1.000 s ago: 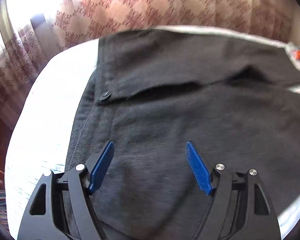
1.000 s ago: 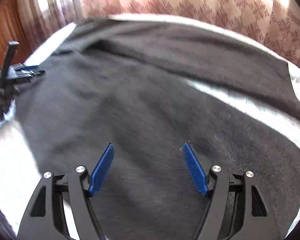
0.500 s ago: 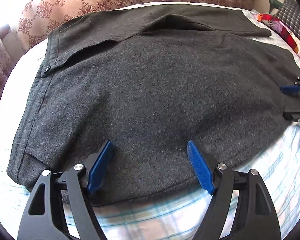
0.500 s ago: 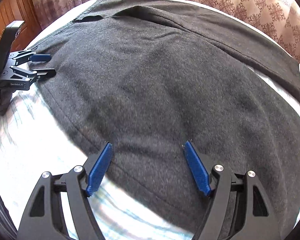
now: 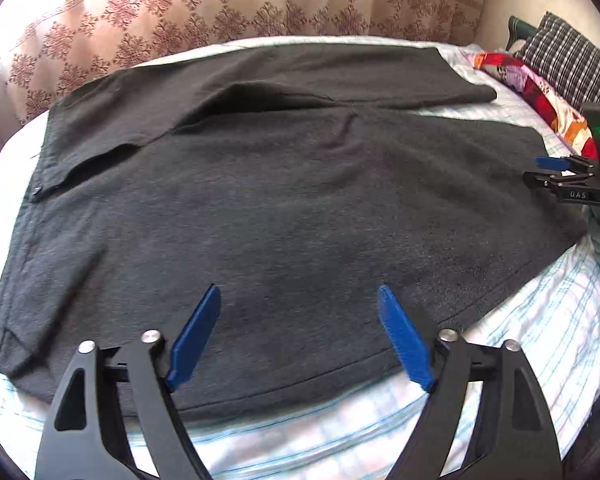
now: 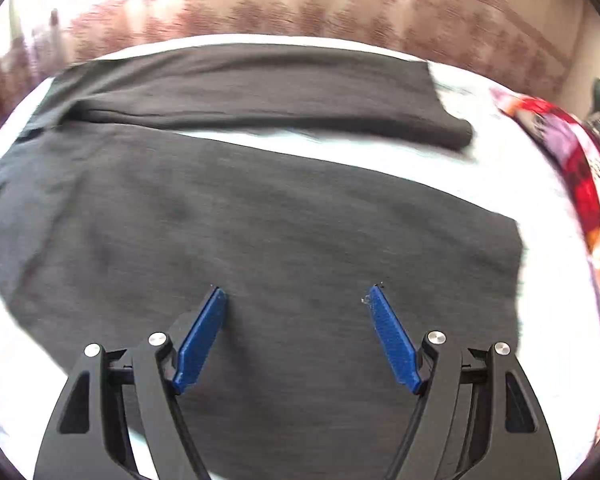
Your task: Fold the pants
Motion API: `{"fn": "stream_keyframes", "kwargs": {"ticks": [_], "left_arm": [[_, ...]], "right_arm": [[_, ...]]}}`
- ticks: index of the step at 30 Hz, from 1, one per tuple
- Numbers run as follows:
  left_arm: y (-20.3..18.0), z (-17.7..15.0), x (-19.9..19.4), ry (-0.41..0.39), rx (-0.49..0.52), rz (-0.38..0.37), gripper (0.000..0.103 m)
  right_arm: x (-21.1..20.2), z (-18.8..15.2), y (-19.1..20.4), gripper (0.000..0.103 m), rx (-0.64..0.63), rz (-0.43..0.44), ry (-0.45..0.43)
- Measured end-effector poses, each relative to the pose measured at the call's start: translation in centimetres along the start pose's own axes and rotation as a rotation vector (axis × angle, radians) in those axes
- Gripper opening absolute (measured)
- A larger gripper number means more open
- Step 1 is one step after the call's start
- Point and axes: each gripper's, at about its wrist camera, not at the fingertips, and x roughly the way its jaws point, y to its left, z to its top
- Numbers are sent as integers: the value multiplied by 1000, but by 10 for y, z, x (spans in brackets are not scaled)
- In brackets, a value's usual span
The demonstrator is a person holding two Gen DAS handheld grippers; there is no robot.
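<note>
Pants (image 5: 292,208) of dark grey wool lie spread flat on the bed (image 5: 540,332), near its front edge. Left gripper (image 5: 300,336) and right gripper (image 6: 296,334) hover with jaws spread, empty. For a clean fold, pinch the near hem at both ends evenly.

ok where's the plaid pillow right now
In the left wrist view the plaid pillow sits at the far right end of the bed, behind the colourful blanket and beyond the leg ends of the pants.
</note>
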Motion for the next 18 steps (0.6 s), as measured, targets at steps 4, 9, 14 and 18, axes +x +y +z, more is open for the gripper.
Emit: {"fn": "stream_keyframes", "kwargs": {"ticks": [4,9,14,18], "left_arm": [[-18,-14,17,62,56,33,89],[-20,-12,8,92,66,20,89],[-24,2,5,66,44,9,89],[-24,4,19,83,30,24,90]], "right_arm": [[10,-16,-34,90,58,8,41],[1,-10,-54,89,153,77,20],[-2,10,-97,89,255,-76,-27],[27,15,-125,87,302,-180,32]]}}
